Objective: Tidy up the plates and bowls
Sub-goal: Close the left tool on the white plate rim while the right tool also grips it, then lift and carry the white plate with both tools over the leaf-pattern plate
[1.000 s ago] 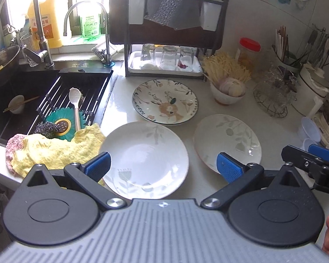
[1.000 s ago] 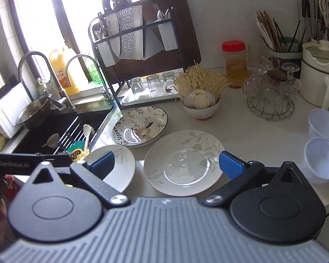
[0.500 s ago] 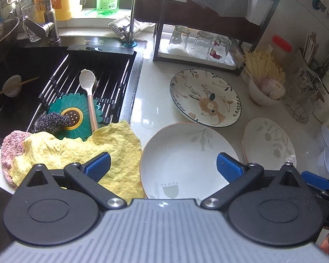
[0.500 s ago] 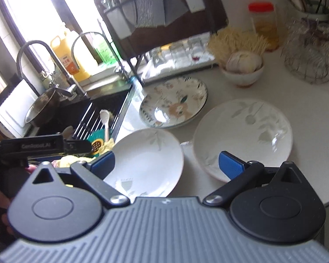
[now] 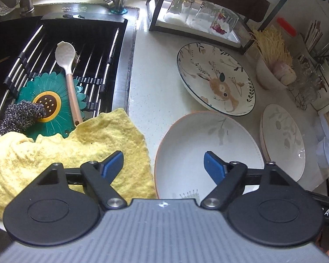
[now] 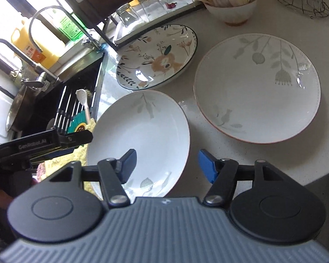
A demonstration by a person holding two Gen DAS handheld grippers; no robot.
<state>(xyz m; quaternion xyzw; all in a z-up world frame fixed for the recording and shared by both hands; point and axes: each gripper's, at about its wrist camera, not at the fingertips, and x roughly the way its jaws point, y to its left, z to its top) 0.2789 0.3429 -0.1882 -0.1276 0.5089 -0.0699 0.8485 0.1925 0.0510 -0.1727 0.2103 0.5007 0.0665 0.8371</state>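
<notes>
Three plates: all lie flat on the pale tabletop [image 5: 160,70], none stacked.
Near plate [image 5: 199,135]: white with a faint leaf print, closest to the sink [image 5: 54,43]; its left rim lies just beside the yellow cloth [image 5: 81,144].
Second leaf plate [image 6: 256,87]: one more of the same pattern, to the right of the near plate, apart from it.
Rabbit plate [image 5: 215,79]: one, dark-rimmed, behind the other two, in front of the rack.
One bowl [image 6: 232,11]: white, filled with garlic, beside a bundle of dry noodles.
Three glasses [image 5: 201,13]: upside down on the rack's tray.
Left gripper [image 5: 163,164]: jaws apart and just been closing; the near plate's left rim lies between its blue pads, which do not press on it.
Right gripper [image 6: 166,164]: jaws apart, also just been closing, narrower than the left; the near plate's right rim sits between the pads, untouched as far as can be seen.
Sink items: one white spoon [image 5: 68,65], one green flower mat [image 5: 48,107], one steel scourer [image 5: 22,115].
</notes>
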